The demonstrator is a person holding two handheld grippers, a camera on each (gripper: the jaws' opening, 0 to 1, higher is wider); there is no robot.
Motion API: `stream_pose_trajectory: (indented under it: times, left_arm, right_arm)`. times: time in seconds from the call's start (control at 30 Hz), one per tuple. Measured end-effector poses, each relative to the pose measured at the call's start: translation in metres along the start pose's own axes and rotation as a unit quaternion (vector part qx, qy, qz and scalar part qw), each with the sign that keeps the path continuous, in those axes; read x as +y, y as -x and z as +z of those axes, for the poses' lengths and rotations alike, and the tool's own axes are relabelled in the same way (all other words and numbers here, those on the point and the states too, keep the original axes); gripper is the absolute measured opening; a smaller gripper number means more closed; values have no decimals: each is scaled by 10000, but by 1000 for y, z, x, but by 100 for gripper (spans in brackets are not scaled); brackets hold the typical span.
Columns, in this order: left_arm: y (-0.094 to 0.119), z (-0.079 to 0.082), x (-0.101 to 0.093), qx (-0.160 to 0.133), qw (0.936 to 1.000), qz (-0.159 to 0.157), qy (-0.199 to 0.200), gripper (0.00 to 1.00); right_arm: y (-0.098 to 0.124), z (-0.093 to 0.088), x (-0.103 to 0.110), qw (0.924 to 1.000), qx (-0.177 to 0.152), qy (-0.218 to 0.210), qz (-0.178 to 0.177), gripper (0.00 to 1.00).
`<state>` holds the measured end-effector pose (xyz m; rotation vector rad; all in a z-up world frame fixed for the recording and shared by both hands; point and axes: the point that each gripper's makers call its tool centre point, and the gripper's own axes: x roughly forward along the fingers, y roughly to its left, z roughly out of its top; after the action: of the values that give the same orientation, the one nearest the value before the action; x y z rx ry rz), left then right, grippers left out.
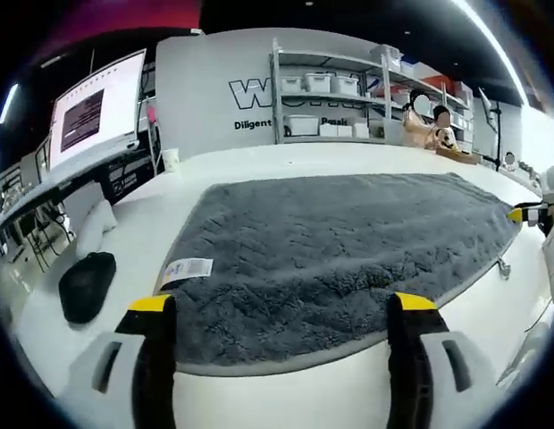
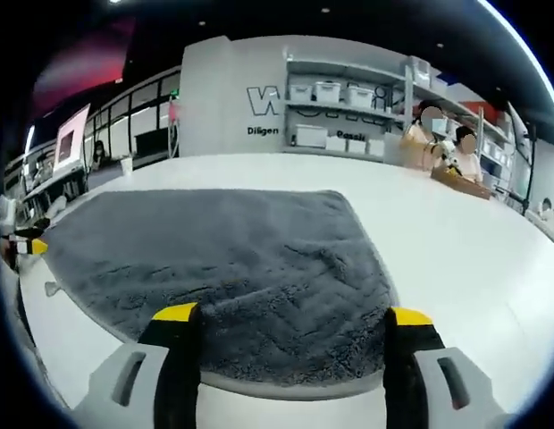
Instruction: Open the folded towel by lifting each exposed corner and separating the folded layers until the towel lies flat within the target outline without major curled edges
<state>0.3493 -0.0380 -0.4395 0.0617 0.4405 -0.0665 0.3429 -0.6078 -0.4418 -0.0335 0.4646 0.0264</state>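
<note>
Both the left tool (image 1: 281, 308) and right tool (image 2: 290, 317), released, flank the grey towel (image 1: 339, 241) on the table (image 2: 474, 232); a shallow pinch would probably gather several layers.

My left gripper view sits low over the near edge of the white table (image 1: 286, 393), looking across the grey towel (image 1: 339, 250) toward the shelves (image 1: 335, 98). My right gripper view looks the same way from close above the towel (image 2: 232, 268), its own table (image 2: 456, 241) edge near. Both share the towel, the shelves (image 2: 348, 112) and the lettered wall (image 1: 219, 89).
</note>
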Motion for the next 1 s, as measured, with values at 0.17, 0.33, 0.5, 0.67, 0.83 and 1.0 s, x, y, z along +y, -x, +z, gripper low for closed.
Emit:
stream_pose_trajectory:
  times: [0.17,0.33,0.5,0.67,0.83,1.0]
  left_arm:
    - [-4,-3,-2,-10,9998,-143,144,99]
    - [-3,-2,-1,-241,9995,-178,129,99]
    - [-2,-2,0,-320,9992,-225,113,99]
    - [-2,-2,0,-294,9992,-242,103,99]
    - [1,-4,2,-208,9994,-260,93,99]
    - [2,-4,3,-191,9993,-302,74,99]
  right_arm:
    - [-1,-2,4,10000,-20,-35,72,80]
    - [2,-3,2,9999,-129,-35,107,81]
    - [4,-5,-1,9997,-176,-49,145,84]
    - [4,-5,-1,9997,-182,-45,176,84]
    - [6,-5,-2,9994,-272,-34,202,85]
    - [7,-6,-1,9994,-252,-9,238,86]
